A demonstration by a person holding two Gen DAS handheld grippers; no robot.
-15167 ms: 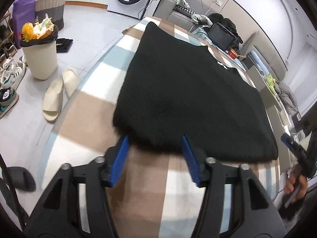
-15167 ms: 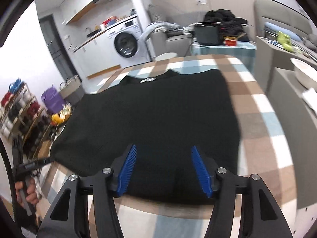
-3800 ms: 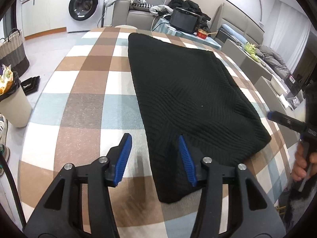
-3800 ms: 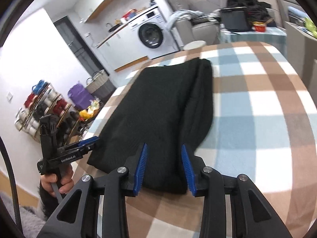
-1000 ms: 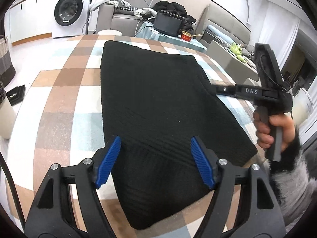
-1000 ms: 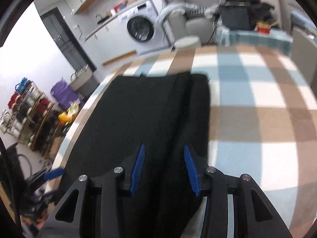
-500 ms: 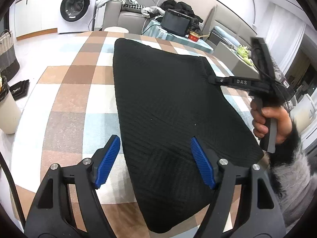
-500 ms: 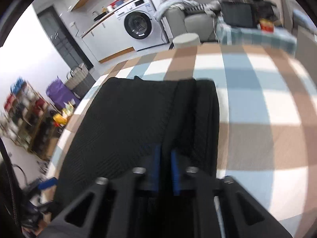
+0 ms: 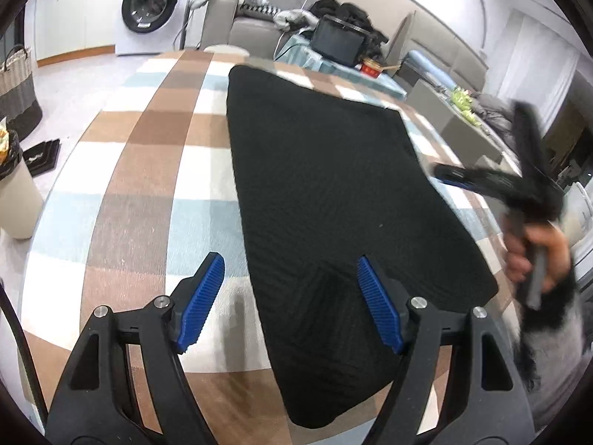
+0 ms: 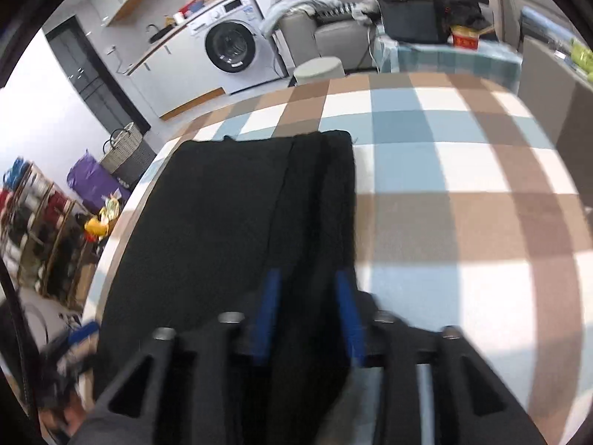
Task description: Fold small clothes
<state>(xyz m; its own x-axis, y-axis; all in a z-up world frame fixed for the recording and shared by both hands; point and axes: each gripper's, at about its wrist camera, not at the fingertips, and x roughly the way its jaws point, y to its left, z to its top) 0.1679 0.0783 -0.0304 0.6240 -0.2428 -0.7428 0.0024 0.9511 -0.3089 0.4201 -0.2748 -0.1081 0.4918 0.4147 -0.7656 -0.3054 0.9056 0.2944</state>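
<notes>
Side fold done, more folds left.
The sweater (image 9: 333, 193) lies narrowed on the table (image 9: 141, 170); left gripper (image 9: 291, 296) wide open, empty; right gripper (image 10: 307, 311) just opening, holding nothing.

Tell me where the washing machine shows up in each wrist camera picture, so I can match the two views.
Left wrist view: the washing machine sits at the top left, beyond the far end of the checked tablecloth.
Right wrist view: the washing machine is upper centre-left, under a counter.
Shared landmark: the black knitted garment lying on the tablecloth.
</notes>
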